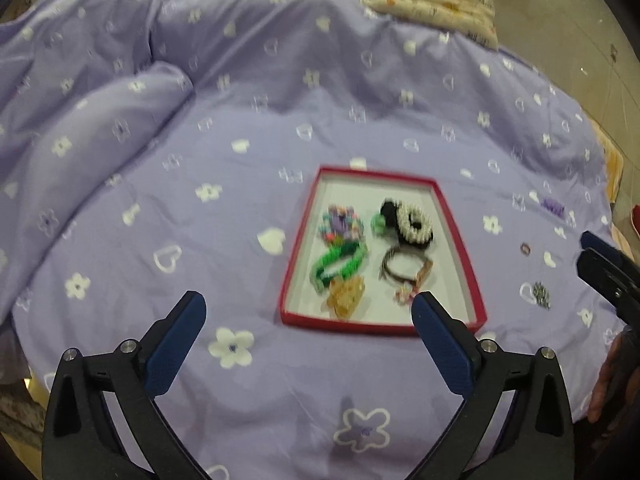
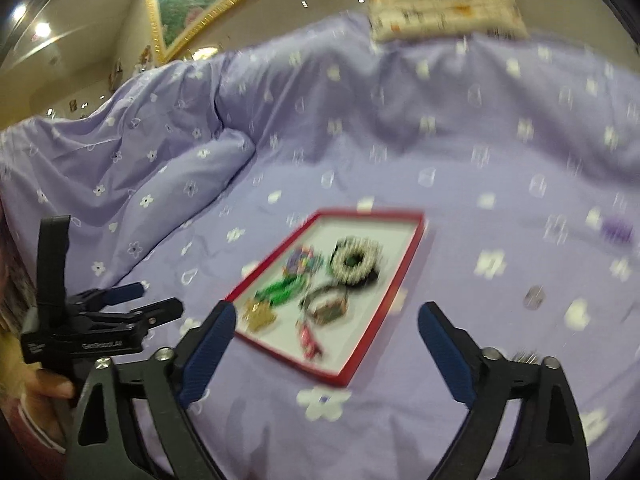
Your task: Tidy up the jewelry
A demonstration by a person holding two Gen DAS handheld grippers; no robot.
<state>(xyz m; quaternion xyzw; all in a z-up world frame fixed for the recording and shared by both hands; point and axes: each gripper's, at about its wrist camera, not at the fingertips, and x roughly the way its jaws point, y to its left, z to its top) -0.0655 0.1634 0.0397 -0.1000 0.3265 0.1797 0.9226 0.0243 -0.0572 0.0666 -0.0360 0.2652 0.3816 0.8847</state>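
Note:
A red-rimmed tray (image 1: 460, 240) with a white floor lies on the purple bedspread; it also shows in the right wrist view (image 2: 404, 276). In it lie a pearl-and-black scrunchie (image 1: 412, 224), a multicoloured bead bracelet (image 1: 344, 222), a green band (image 1: 340, 266), a gold piece (image 1: 348, 298) and a dark hoop bracelet (image 1: 404, 270). Loose on the spread to the right lie a small ring (image 1: 525, 247), a dark sparkly piece (image 1: 541, 294) and a purple item (image 1: 553, 206). My left gripper (image 1: 310, 308) is open and empty just before the tray. My right gripper (image 2: 326, 320) is open and empty above the tray's near corner.
A bunched fold of the purple quilt (image 1: 100, 120) rises at the left. A patterned pillow (image 1: 432, 0) lies at the far edge. The right gripper shows at the right edge of the left wrist view (image 1: 608, 272); the left gripper shows at left in the right wrist view (image 2: 100, 320).

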